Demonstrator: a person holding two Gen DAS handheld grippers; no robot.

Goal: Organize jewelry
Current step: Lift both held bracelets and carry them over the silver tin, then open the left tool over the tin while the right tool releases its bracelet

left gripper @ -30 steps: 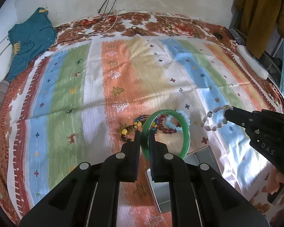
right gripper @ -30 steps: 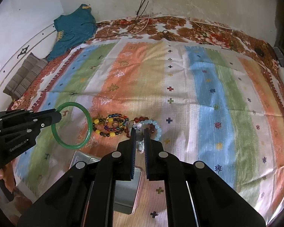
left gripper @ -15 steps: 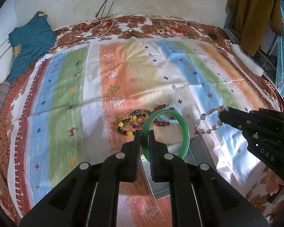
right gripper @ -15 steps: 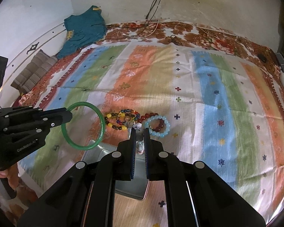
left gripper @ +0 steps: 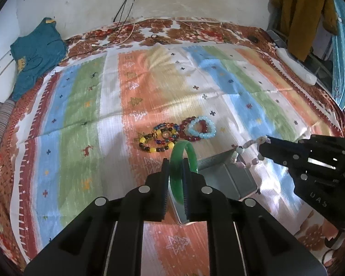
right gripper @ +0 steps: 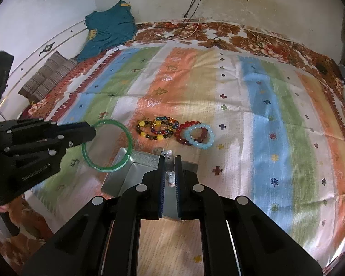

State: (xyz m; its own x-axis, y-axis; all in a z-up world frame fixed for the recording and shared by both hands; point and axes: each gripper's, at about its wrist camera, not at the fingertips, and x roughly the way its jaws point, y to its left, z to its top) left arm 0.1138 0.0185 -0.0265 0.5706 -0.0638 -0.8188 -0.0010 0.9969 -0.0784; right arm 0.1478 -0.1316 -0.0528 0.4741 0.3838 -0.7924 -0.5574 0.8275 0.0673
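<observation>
— Over the tin (right gripper: 135, 161), item one: what has changed?

— Both grippers have come in from the bed's striped cloth (left gripper: 80, 105) within the last second. Left gripper (left gripper: 176, 161) is clamped on the green bangle (left gripper: 184, 148), which now stands edge-on to its own camera where a second ago it faced it. From the right view the bangle (right gripper: 108, 146) hangs at the tin's near-left corner. Right gripper (right gripper: 170, 158) is clamped on a pale bead bracelet (right gripper: 169, 155), now above the tin (left gripper: 227, 177) rather than off to its side.

— Meaning?

— Judged: both pieces are about ready to drop in; release is the step left.

— Count, please.

— Tins: one, open. Bangles: one, held. Pale bracelets: one (left gripper: 243, 148), held. On the bed beyond the tin: one light-blue bracelet (left gripper: 202, 127) lying over one dark-red bracelet (left gripper: 191, 128), touching. Beside them, multicolour beads (left gripper: 159, 138), probably two overlapping strands; motion blur leaves that unsure. Grippers: two.

— Total jewelry?

— Five or six pieces, none in the tin yet.
</observation>
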